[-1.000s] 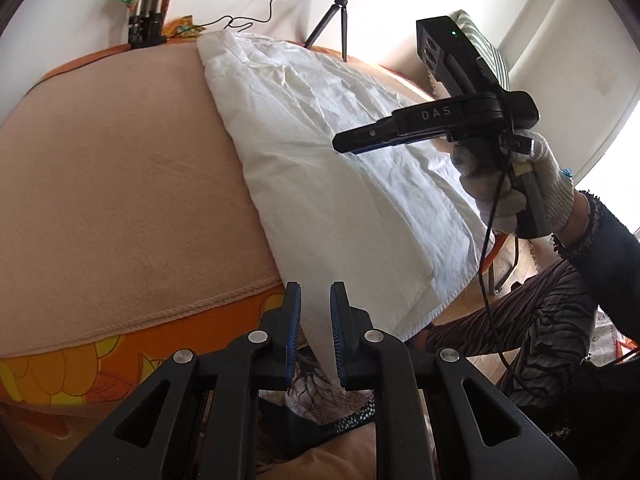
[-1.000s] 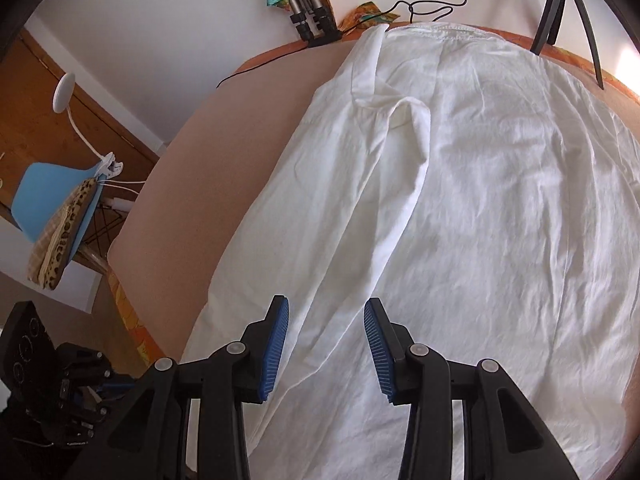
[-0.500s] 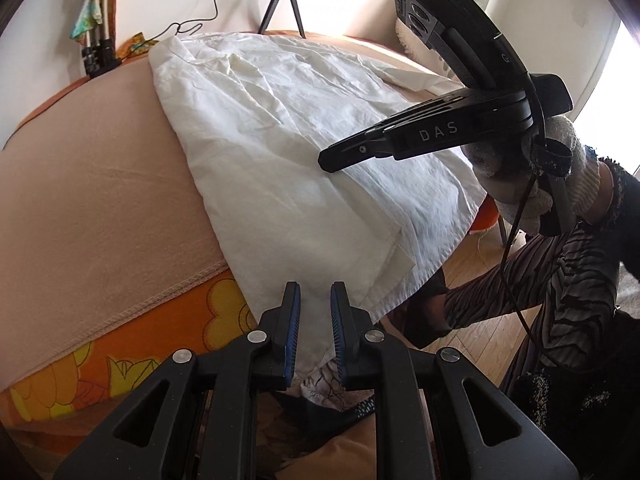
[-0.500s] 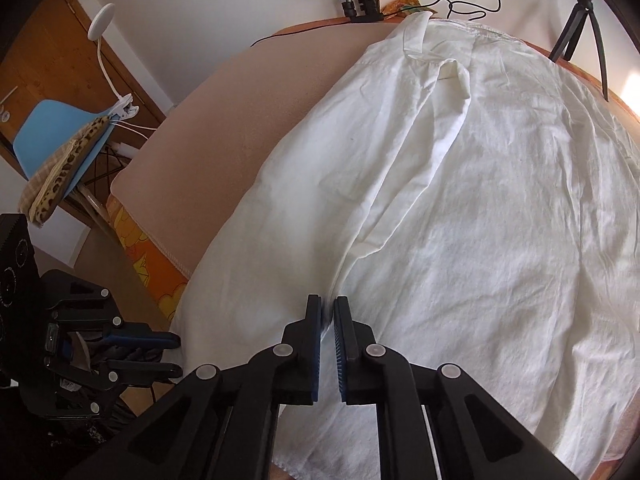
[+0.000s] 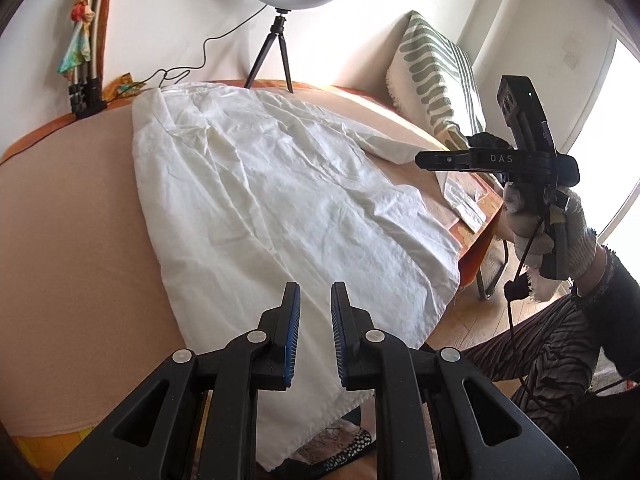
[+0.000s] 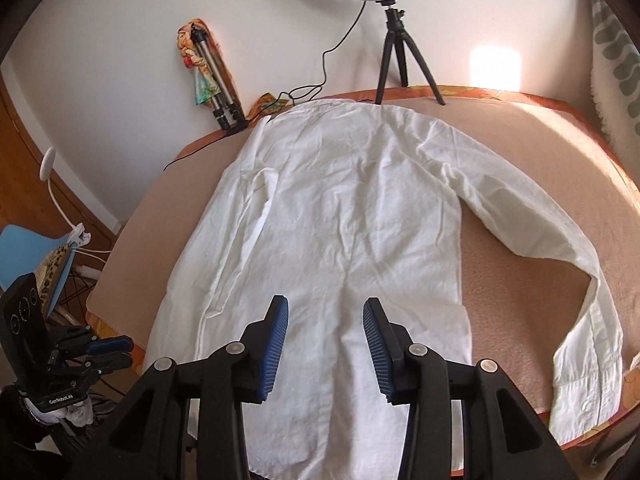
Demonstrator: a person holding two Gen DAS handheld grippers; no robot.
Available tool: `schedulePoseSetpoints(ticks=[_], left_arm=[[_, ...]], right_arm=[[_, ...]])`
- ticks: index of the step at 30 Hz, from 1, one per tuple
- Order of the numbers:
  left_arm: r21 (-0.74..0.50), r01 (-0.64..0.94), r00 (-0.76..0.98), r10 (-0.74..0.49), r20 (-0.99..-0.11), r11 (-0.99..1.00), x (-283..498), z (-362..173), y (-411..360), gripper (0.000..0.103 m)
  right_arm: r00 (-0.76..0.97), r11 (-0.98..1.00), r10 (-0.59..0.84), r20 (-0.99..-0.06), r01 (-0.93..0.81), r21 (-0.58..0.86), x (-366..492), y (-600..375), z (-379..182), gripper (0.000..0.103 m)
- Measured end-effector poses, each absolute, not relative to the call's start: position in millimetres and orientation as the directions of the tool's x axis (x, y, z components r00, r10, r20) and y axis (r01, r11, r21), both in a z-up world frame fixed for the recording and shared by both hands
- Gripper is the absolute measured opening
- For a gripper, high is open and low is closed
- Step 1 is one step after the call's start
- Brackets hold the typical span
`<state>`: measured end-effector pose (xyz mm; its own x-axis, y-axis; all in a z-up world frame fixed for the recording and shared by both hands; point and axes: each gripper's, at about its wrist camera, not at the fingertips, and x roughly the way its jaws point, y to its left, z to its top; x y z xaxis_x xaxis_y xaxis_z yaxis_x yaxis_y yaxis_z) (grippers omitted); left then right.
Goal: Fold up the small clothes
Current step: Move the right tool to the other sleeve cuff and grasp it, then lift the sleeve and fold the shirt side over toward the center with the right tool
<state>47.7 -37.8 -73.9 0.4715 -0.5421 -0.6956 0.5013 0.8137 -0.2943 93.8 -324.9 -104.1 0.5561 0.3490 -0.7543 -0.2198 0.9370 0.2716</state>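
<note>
A white long-sleeved shirt (image 6: 360,220) lies flat on a peach blanket (image 6: 532,184), collar at the far end, hem hanging over the near edge. Its left sleeve is folded onto the body; its right sleeve (image 6: 560,248) stretches out to the right. My right gripper (image 6: 326,304) hovers above the middle of the hem. Its jaws are opening and nothing is between them. The left wrist view shows it raised in a gloved hand (image 5: 420,159). My left gripper (image 5: 315,292) is at the shirt's (image 5: 280,200) near left corner, with a narrow gap and no cloth pinched.
A ring light on a small tripod (image 6: 390,48) stands at the far edge with its cable. A folded tripod with a colourful cloth (image 6: 208,76) leans on the wall. A green-striped cushion (image 5: 436,80) sits at the right. A blue chair (image 6: 28,248) stands off the left side.
The right gripper shut over the shirt's left side half a second ago. It has since opened again, risen and swung right to the middle of the hem. The left gripper rose a little, with its gap unchanged.
</note>
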Motion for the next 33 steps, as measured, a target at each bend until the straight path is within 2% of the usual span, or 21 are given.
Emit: schedulePoseSetpoints(ticks=[2, 4, 13, 20, 22, 28, 31, 33], left_arm=[[-0.274, 0.531, 0.475, -0.550, -0.687, 0.802, 53, -66, -52, 0.026], [-0.250, 0.554, 0.493, -0.555, -0.670, 0.794, 57, -59, -65, 0.051], [-0.282, 0.604, 0.452, -0.612, -0.649, 0.745, 94, -54, -117, 0.058], [-0.312, 0.587, 0.417, -0.610, -0.674, 0.747, 110, -73, -125, 0.058], [-0.324, 0.582, 0.404, -0.611, -0.681, 0.746, 115, -78, -127, 0.058], [-0.343, 0.563, 0.389, -0.607, -0.693, 0.752, 121, -87, -130, 0.058], [-0.344, 0.557, 0.392, -0.604, -0.694, 0.756, 122, -87, -130, 0.058], [-0.343, 0.557, 0.394, -0.604, -0.693, 0.757, 121, -87, -130, 0.058]], right_arm=[[0.597, 0.958, 0.282, -0.751, -0.139, 0.250, 90, -360, -107, 0.042], [0.619, 0.970, 0.224, -0.753, -0.069, 0.232, 89, -394, -108, 0.043], [0.594, 0.974, 0.049, -0.803, 0.148, 0.169, 101, -511, -135, 0.045], [0.523, 0.961, 0.041, -0.852, 0.212, 0.176, 98, -550, -174, 0.047], [0.514, 0.955, 0.078, -0.854, 0.207, 0.212, 93, -555, -182, 0.047], [0.504, 0.971, 0.075, -0.861, 0.161, 0.178, 85, -548, -190, 0.047], [0.499, 0.980, 0.087, -0.862, 0.114, 0.166, 85, -540, -189, 0.025], [0.506, 0.980, 0.089, -0.858, 0.110, 0.166, 85, -537, -186, 0.005]])
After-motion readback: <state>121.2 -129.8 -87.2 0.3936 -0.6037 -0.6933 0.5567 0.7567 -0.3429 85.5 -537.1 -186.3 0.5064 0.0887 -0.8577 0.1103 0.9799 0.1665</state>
